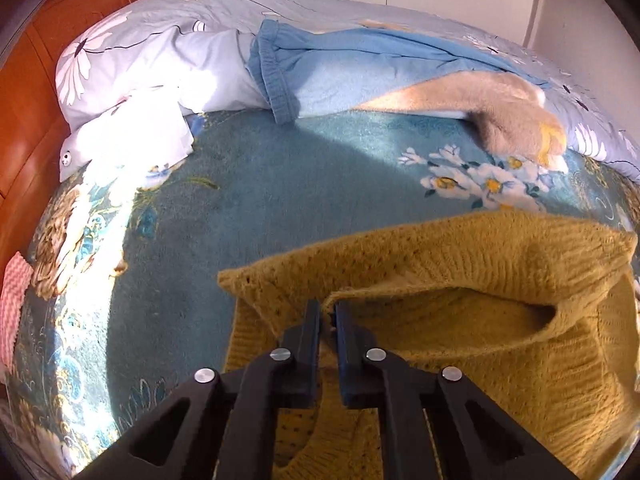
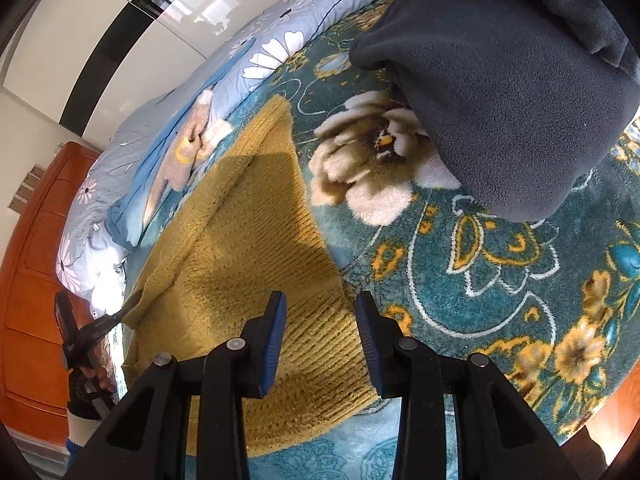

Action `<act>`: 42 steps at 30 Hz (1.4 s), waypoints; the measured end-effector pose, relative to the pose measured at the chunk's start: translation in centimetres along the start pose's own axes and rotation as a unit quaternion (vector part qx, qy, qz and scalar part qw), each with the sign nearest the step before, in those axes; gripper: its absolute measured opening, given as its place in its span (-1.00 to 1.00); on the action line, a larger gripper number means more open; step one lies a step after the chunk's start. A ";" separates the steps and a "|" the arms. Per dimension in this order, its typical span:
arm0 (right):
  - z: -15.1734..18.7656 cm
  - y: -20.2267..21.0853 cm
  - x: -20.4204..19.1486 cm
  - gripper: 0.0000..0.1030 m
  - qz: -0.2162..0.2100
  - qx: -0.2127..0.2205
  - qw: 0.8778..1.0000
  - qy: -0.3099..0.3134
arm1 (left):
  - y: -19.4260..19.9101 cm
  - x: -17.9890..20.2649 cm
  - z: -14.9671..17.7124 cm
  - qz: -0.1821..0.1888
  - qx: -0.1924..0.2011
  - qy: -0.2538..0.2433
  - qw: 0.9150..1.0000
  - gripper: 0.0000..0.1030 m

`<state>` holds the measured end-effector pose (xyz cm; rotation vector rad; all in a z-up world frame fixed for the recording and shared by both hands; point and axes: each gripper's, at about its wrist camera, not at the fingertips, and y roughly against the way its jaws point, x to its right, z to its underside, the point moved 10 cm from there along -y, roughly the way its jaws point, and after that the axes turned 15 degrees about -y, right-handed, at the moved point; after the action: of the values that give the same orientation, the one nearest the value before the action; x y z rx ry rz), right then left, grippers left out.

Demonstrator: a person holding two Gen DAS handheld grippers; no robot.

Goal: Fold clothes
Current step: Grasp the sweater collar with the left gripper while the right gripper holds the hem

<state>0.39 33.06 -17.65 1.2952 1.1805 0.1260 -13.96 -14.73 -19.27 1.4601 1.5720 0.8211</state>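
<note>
A mustard-yellow knit sweater (image 1: 460, 288) lies on the teal floral blanket (image 1: 248, 208). My left gripper (image 1: 328, 310) is shut on the sweater's neckline edge, the knit pinched between its fingers. In the right wrist view the sweater (image 2: 240, 240) spreads toward me, its ribbed hem (image 2: 320, 360) lying between my right gripper's fingers. My right gripper (image 2: 322, 304) is open, straddling the hem corner just above it. The left gripper (image 2: 100, 326) shows at the far left, holding the sweater's other end.
Blue pants (image 1: 340, 64) and a beige plush garment (image 1: 500, 116) lie against a daisy-print duvet (image 1: 132, 56) at the back. A dark grey fleece garment (image 2: 512, 100) lies at the upper right. A wooden headboard (image 1: 28, 120) borders the bed.
</note>
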 end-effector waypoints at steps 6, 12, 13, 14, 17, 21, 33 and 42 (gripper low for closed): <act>-0.8 -0.5 0.1 -0.28 -0.003 -0.002 1.000 -0.002 | -0.6 -1.8 -5.9 0.049 0.020 0.078 0.996 -0.84; -1.9 -1.2 0.2 -0.28 -0.001 -0.008 1.000 0.001 | -3.5 -5.0 -10.1 0.076 0.002 0.173 0.982 -0.84; -2.1 -1.5 0.2 -0.28 0.000 -0.010 1.000 0.001 | -4.0 -5.4 -10.5 0.082 -0.001 0.190 0.978 -0.84; -2.3 -1.8 0.2 -0.28 -0.001 -0.012 1.000 0.001 | -4.6 -5.9 -10.9 0.086 -0.003 0.207 0.975 -0.85; -3.1 -2.7 -0.4 -0.28 -0.005 -0.018 1.000 0.001 | -6.5 -7.6 -11.5 0.086 -0.002 0.249 0.965 -0.84; -4.8 -4.1 -3.6 -0.28 -0.048 -0.029 0.998 0.008 | -8.1 -6.8 -10.4 0.143 -0.021 0.292 0.945 -0.84; -10.6 -13.5 -10.4 -0.14 -0.115 -0.094 0.986 -0.078 | -6.4 -0.8 -5.3 0.191 -0.094 0.286 0.934 0.08; -11.7 -15.0 -10.7 -0.13 -0.130 -0.101 0.981 -0.104 | -6.5 -0.2 -0.3 0.183 -0.138 0.343 0.911 0.09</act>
<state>-20.79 28.56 -20.88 0.9436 1.1163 -0.0783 -17.17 -15.61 -24.81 1.3388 1.5769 1.8586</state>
